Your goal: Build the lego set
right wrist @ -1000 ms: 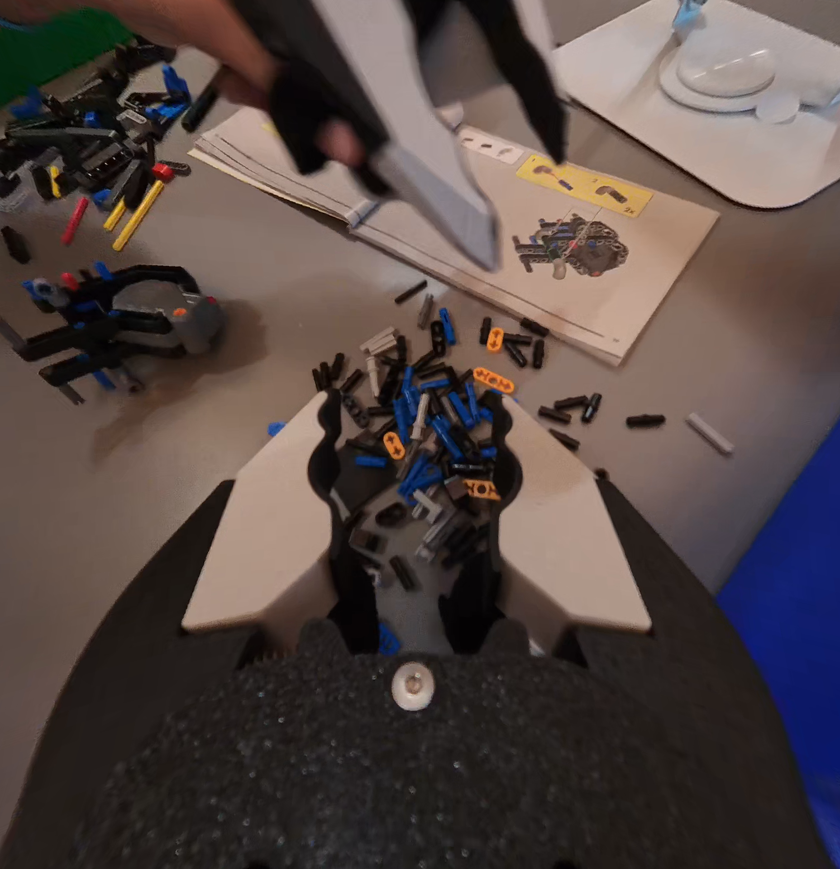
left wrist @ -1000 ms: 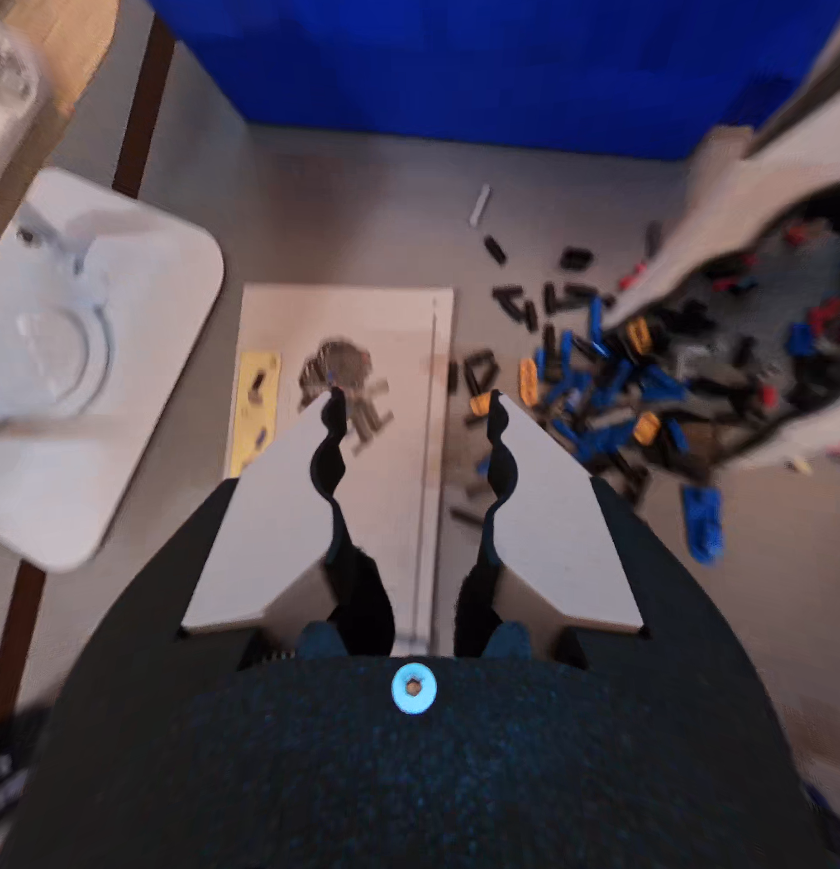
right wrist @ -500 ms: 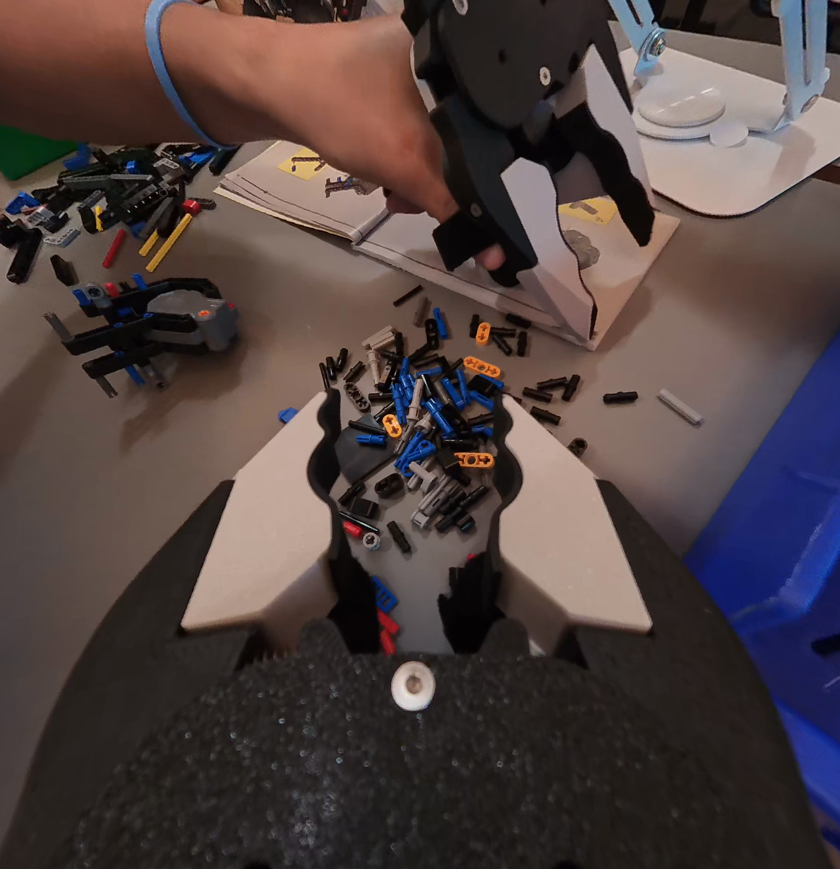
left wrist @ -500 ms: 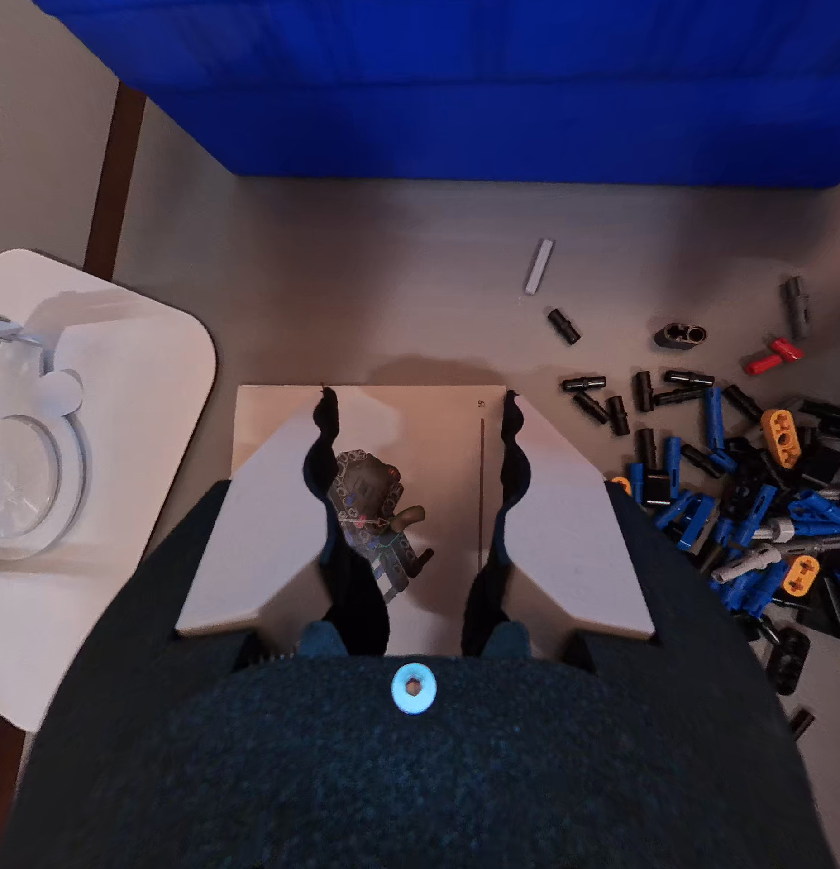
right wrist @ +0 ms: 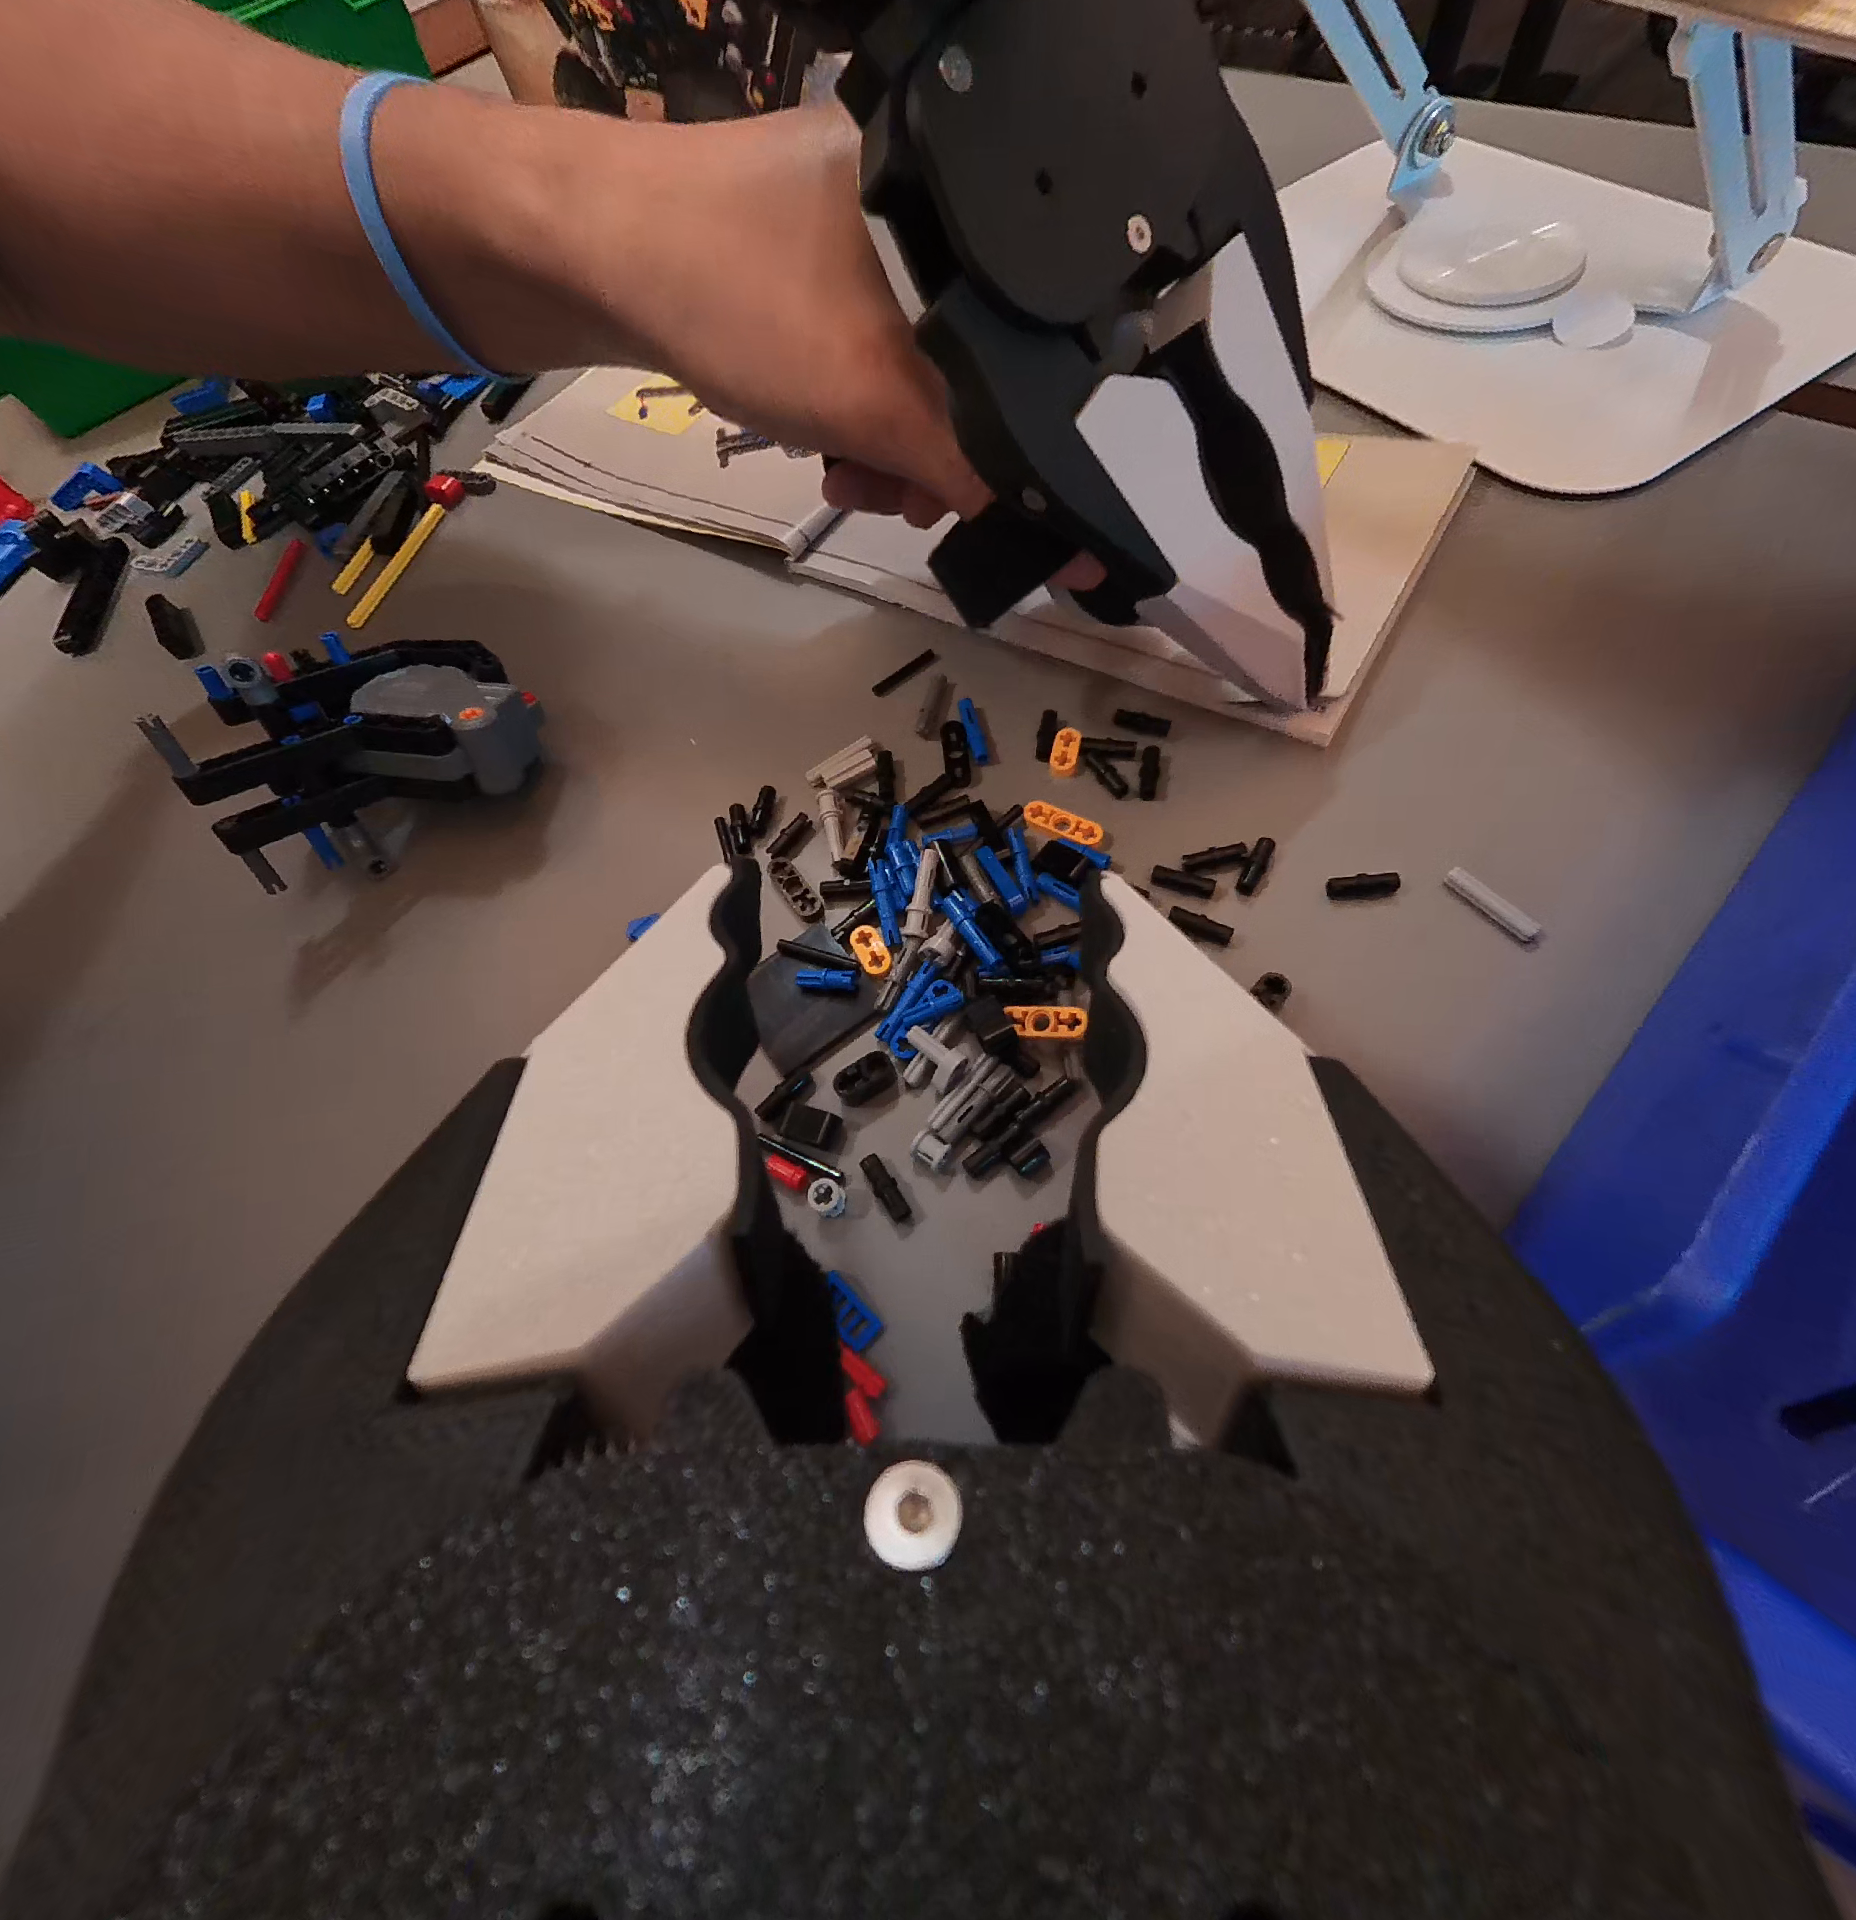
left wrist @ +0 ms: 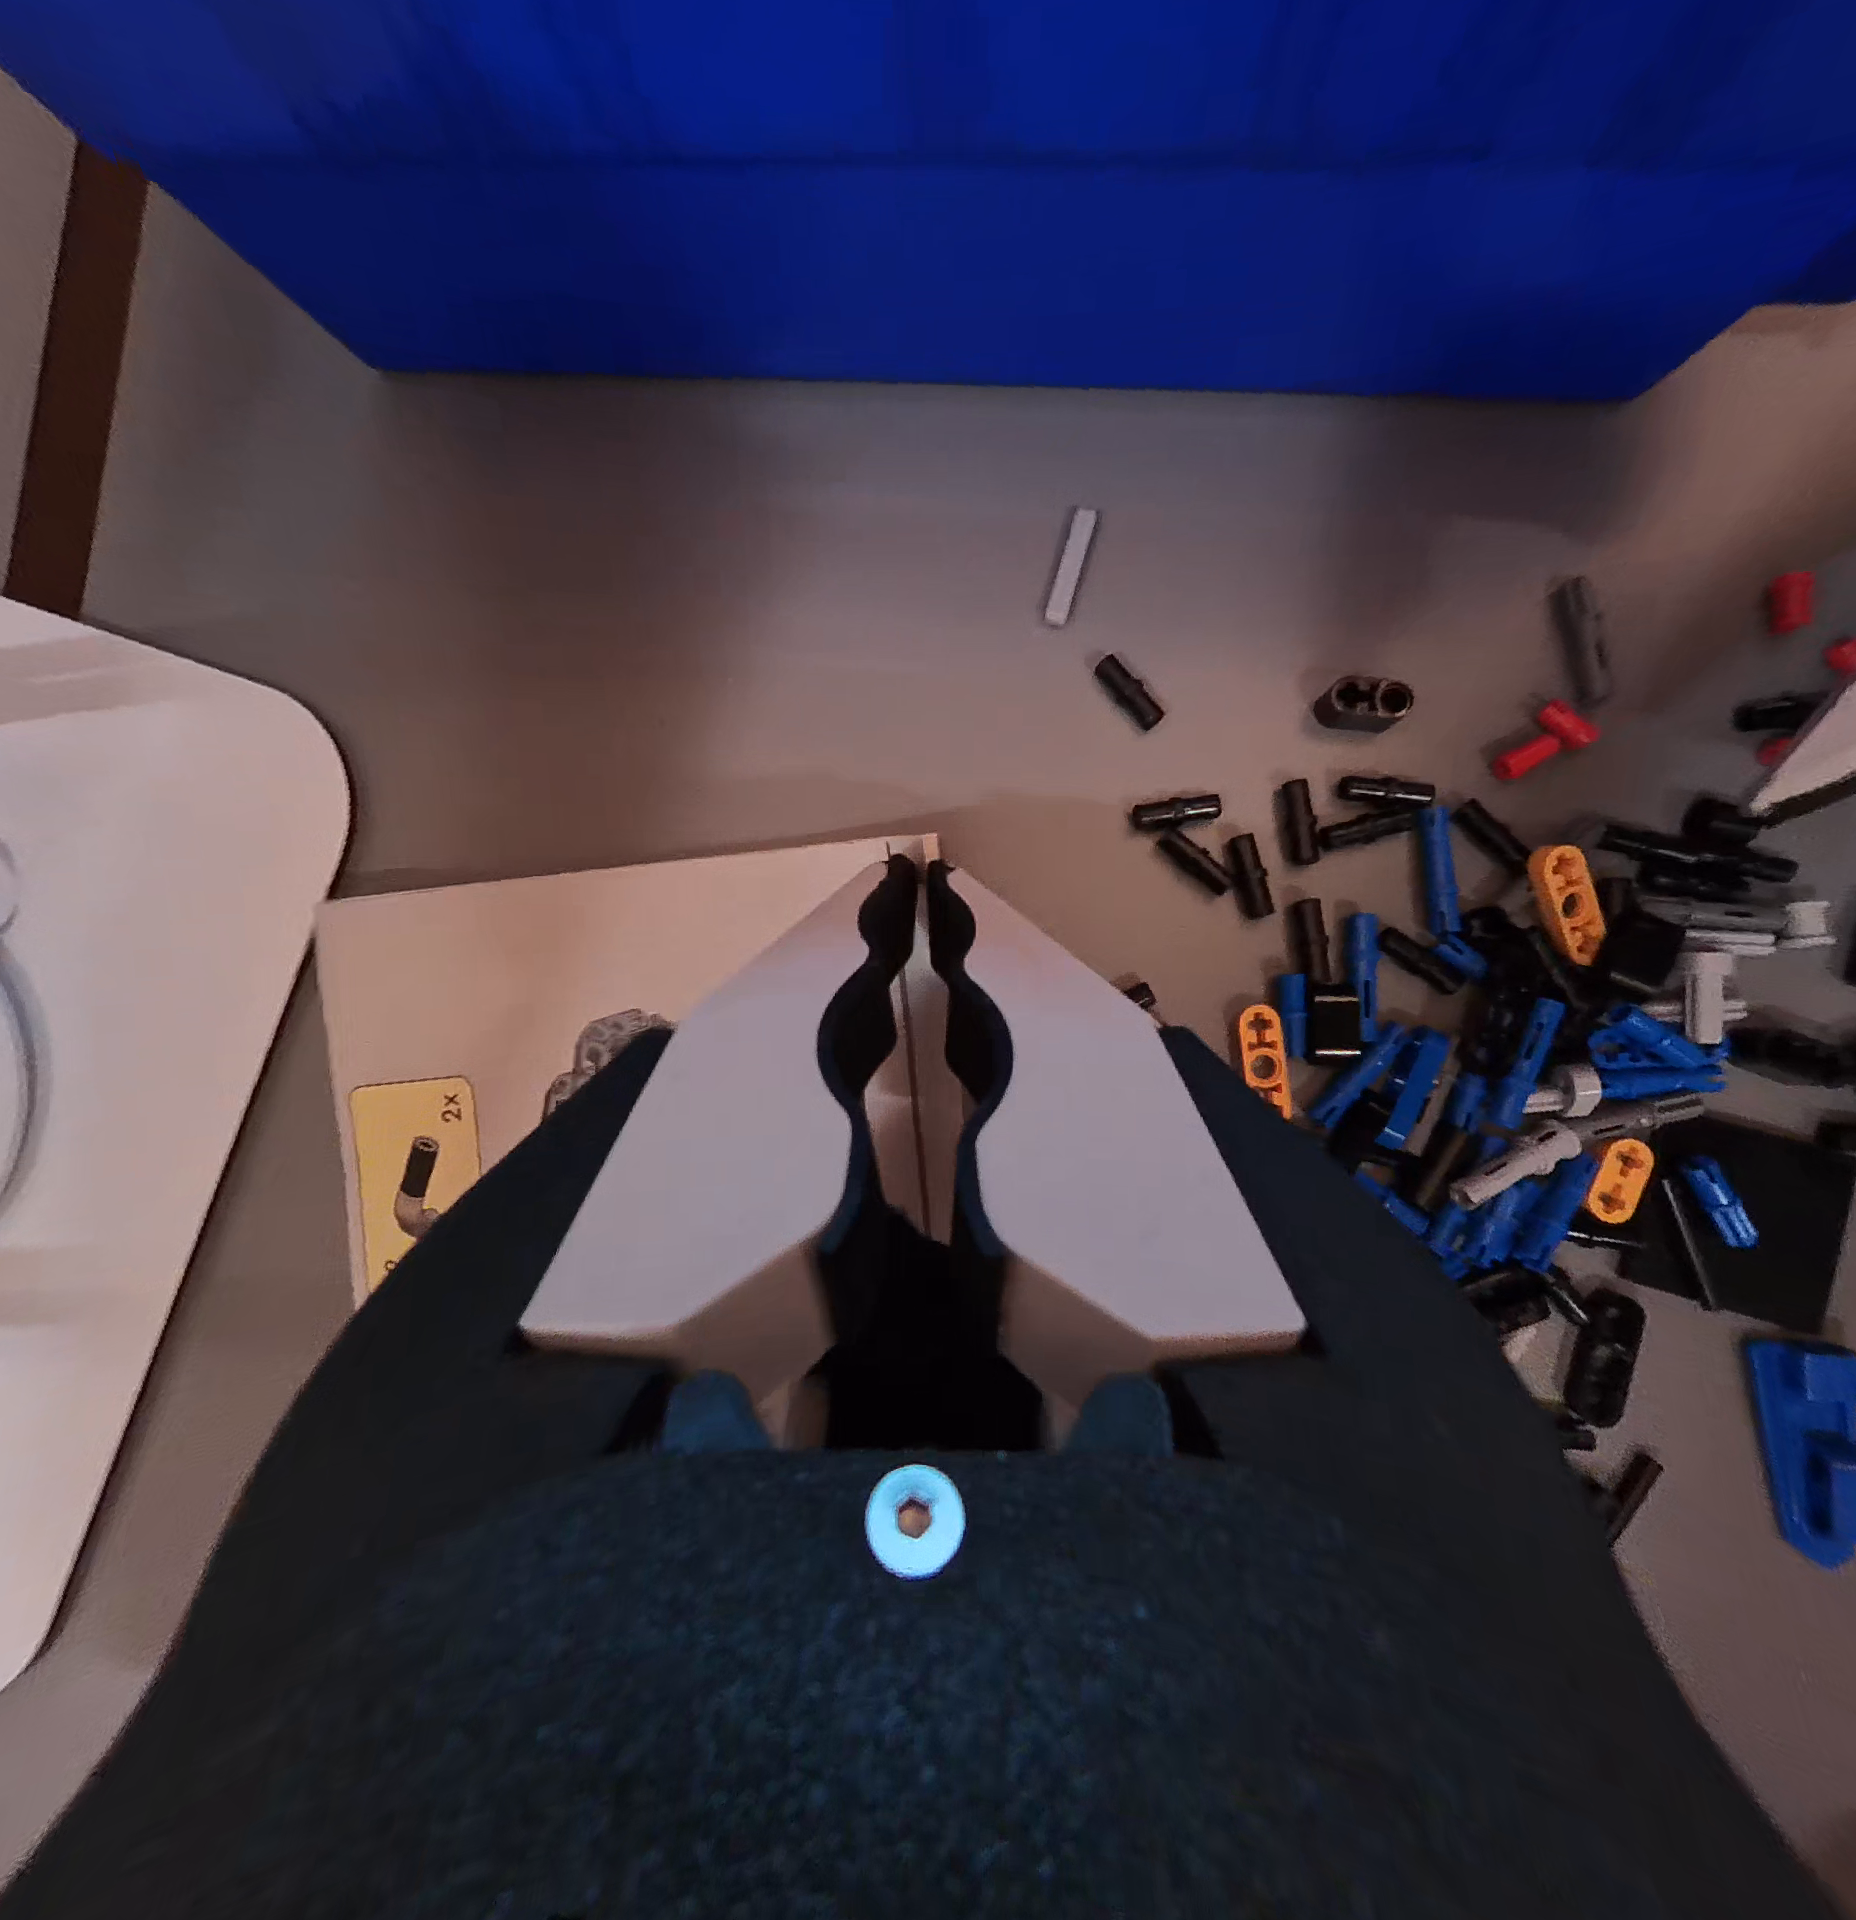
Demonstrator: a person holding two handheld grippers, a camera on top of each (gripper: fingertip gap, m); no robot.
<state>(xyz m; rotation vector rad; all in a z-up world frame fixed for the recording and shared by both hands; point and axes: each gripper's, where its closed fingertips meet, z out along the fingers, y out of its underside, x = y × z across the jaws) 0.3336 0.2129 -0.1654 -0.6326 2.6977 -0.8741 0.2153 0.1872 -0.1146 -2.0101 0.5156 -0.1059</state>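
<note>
The open instruction booklet (left wrist: 591,966) lies on the grey table. My left gripper (left wrist: 913,868) is shut with its tips on the booklet's far right corner, and the top page's edge runs between the pads. The right wrist view shows it (right wrist: 1308,675), held by a hand, pinching that corner (right wrist: 1402,520). My right gripper (right wrist: 913,883) is open and empty, hovering over a pile of small black, blue, orange and grey lego pins (right wrist: 955,935). The pile also shows in the left wrist view (left wrist: 1526,1039). A partly built black and grey model (right wrist: 363,738) stands to the left.
A white stand base (left wrist: 124,935) sits beside the booklet. A blue bin (right wrist: 1734,1143) borders the table on the right. More loose parts (right wrist: 280,457) lie at the far left. A grey axle (left wrist: 1069,566) lies apart from the pile.
My left gripper came down over the booklet and moved to its corner, then its pads came together on the top page's edge. My right gripper stayed open over the pile.
</note>
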